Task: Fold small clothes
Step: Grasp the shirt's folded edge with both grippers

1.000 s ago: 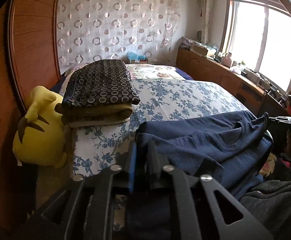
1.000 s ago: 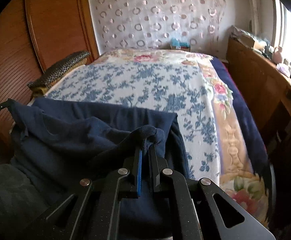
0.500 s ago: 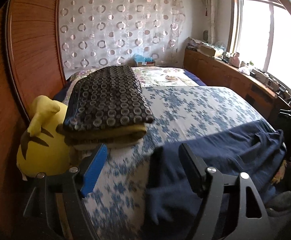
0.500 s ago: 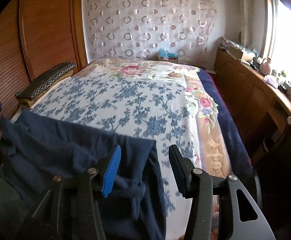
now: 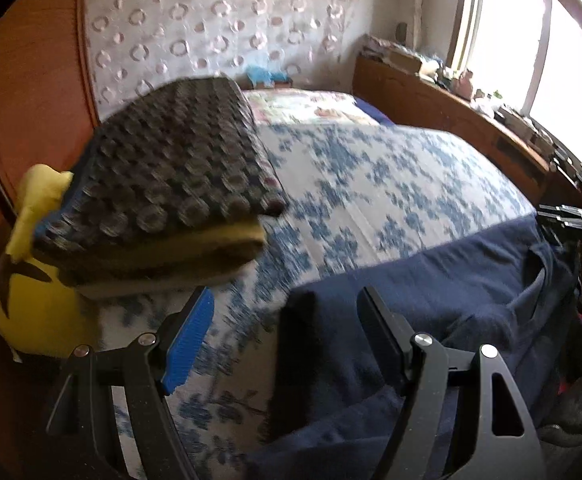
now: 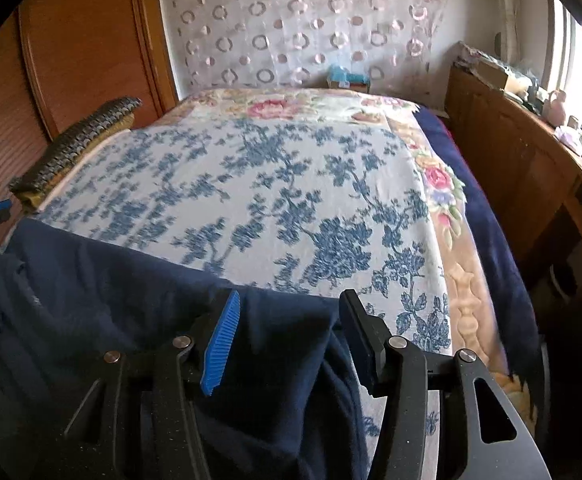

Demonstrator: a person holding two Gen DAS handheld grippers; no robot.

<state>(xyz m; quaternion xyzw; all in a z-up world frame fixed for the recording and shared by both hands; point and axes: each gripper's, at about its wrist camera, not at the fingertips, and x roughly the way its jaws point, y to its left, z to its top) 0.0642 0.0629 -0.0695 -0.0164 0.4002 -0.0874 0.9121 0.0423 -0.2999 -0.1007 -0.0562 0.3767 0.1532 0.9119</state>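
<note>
A navy garment point(image 5: 451, 280) lies spread along the near edge of the bed, its lower part hanging over the side. My left gripper point(image 5: 287, 300) is open over the garment's left corner. That corner lies loose between the blue pad and the black finger, and the pads do not press on it. In the right wrist view the same garment point(image 6: 111, 280) fills the lower left. My right gripper point(image 6: 291, 300) is open over its right corner, with the cloth slack between the jaws.
The bed sheet point(image 5: 371, 184) is white with blue flowers. A stack of folded blankets point(image 5: 171, 184) sits at its left edge above a yellow plush toy point(image 5: 39, 292). A wooden wardrobe point(image 5: 31, 80) stands on the left. A cluttered wooden cabinet point(image 6: 511, 160) runs under the window on the right.
Both grippers were shut on bunched navy cloth a second ago; both have opened and let it go. The garment now lies flat on the bed edge. Both grippers moved forward and lower.
</note>
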